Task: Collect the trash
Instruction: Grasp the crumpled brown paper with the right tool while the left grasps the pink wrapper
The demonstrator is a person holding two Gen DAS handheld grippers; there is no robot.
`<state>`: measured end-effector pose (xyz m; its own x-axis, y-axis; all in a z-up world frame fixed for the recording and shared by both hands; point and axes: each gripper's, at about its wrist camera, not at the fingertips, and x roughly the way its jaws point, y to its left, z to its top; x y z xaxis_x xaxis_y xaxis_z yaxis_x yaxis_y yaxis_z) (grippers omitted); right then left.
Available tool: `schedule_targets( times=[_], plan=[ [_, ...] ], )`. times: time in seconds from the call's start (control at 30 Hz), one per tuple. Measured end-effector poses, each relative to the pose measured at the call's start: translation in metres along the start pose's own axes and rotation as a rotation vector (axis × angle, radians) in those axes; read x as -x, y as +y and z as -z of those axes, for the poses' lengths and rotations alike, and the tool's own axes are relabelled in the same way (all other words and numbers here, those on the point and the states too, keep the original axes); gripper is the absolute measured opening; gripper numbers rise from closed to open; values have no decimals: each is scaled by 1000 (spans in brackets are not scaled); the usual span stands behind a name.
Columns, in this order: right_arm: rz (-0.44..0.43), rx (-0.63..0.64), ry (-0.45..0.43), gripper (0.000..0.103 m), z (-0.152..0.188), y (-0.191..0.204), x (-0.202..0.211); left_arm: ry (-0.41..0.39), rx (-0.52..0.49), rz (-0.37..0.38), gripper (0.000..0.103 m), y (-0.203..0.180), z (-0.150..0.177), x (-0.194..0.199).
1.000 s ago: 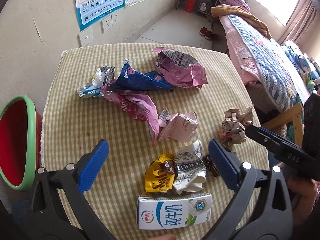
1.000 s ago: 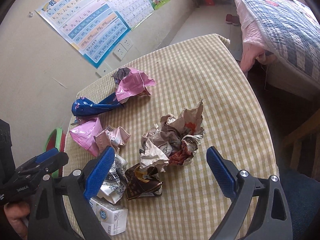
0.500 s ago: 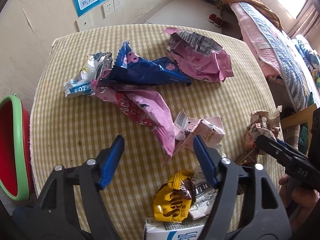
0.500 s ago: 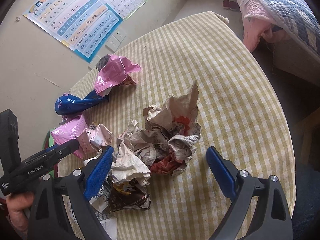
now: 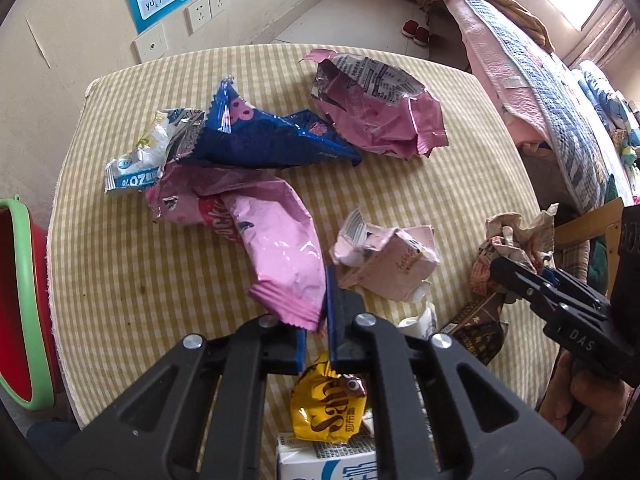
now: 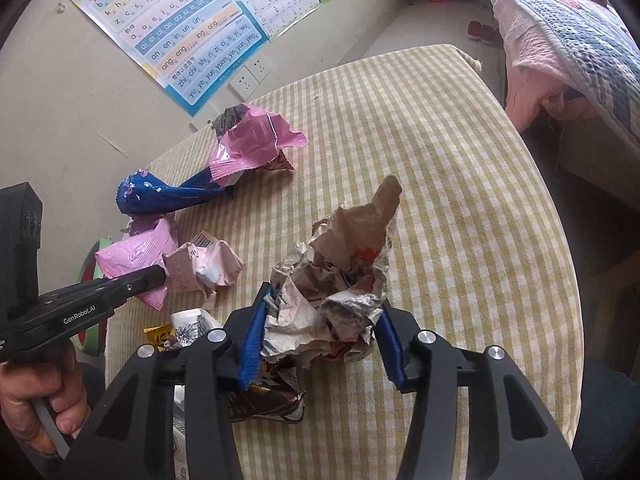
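While the left wrist view looks down on the yellow-checked tabletop [image 5: 400, 184], the left gripper [image 5: 316, 320] has just been closing, and its jaws now pinch the crimped end of the long pink foil wrapper [image 5: 280, 248], which a second ago lay loose between wide jaws. That wrapper lies at the middle of the tabletop, its far end touching the crumpled dark blue foil bag [image 5: 272, 140]. Off the tabletop's left edge stands the red bucket with a green rim [image 5: 24, 292], probably where the trash goes.

From the right wrist view, the right gripper [image 6: 320, 344] has also just been closing; its jaws stand half-narrowed, blue pads pressing both sides of the crumpled ball of brown and white paper [image 6: 340, 280] near the tabletop's front edge. Both pieces look secured, so lifting and carrying them to the bucket seems the next step.
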<state>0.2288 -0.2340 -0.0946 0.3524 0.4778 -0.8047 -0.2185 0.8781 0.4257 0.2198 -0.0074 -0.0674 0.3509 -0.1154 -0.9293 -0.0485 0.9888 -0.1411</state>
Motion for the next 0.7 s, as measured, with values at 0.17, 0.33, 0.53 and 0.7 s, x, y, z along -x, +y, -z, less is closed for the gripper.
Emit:
schedule_targets(
  times=[0.17, 0.33, 0.53, 0.7],
  plan=[
    [7, 3, -28, 46, -1, 1, 10, -33, -14, 16, 5, -2, 2, 17],
    [12, 6, -71, 46, -2, 4, 27, -61, -18, 40, 5, -3, 7, 34],
    [34, 9, -117, 46, -4, 10, 49, -101, -5, 69, 5, 1, 14, 54],
    [57, 27, -141, 46, -2, 20, 65, -136, 19, 93, 5, 10, 25, 70]
  ],
)
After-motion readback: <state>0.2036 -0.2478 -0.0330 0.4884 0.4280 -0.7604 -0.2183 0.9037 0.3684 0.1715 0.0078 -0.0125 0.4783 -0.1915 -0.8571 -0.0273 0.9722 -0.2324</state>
